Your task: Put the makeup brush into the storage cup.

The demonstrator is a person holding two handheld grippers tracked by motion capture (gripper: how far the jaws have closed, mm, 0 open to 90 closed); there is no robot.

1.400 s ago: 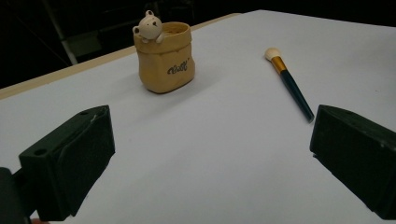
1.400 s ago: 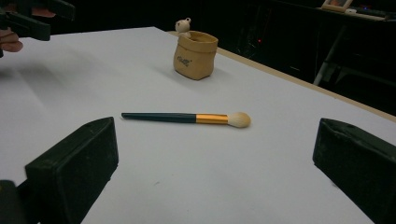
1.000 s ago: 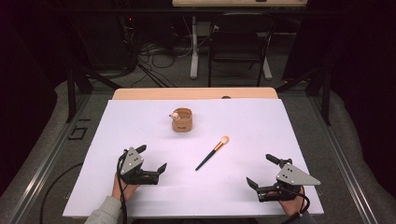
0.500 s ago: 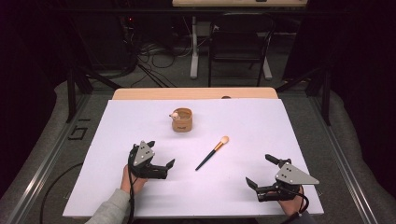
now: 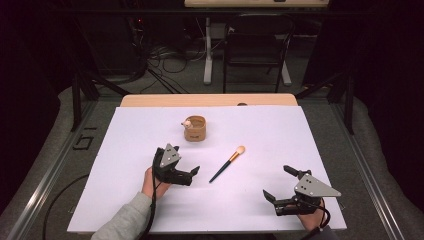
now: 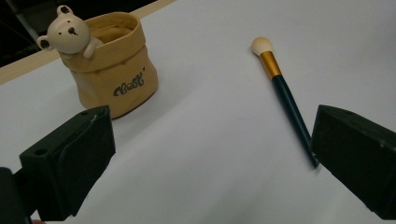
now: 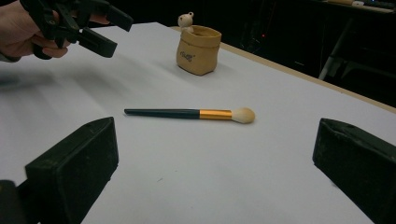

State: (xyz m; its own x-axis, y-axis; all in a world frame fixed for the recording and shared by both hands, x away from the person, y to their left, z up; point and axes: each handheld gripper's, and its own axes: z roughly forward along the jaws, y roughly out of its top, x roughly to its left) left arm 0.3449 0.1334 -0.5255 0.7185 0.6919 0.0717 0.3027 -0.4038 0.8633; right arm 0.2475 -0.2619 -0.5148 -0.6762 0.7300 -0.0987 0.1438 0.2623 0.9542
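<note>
Covering table: white sheet (image 5: 150, 135).

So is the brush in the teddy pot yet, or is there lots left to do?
Not yet. Nothing looks done: the brush lies flat on the white table, apart from the teddy pot. The left gripper is open beside the brush's handle end, probably about to grab it. The right gripper is open too. Grabbing, lifting and dropping it in remain.

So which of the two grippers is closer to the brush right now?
The left gripper: its open jaws sit just beside the dark handle end of the brush. The right gripper, also open, waits farther off near the table's front edge.
</note>
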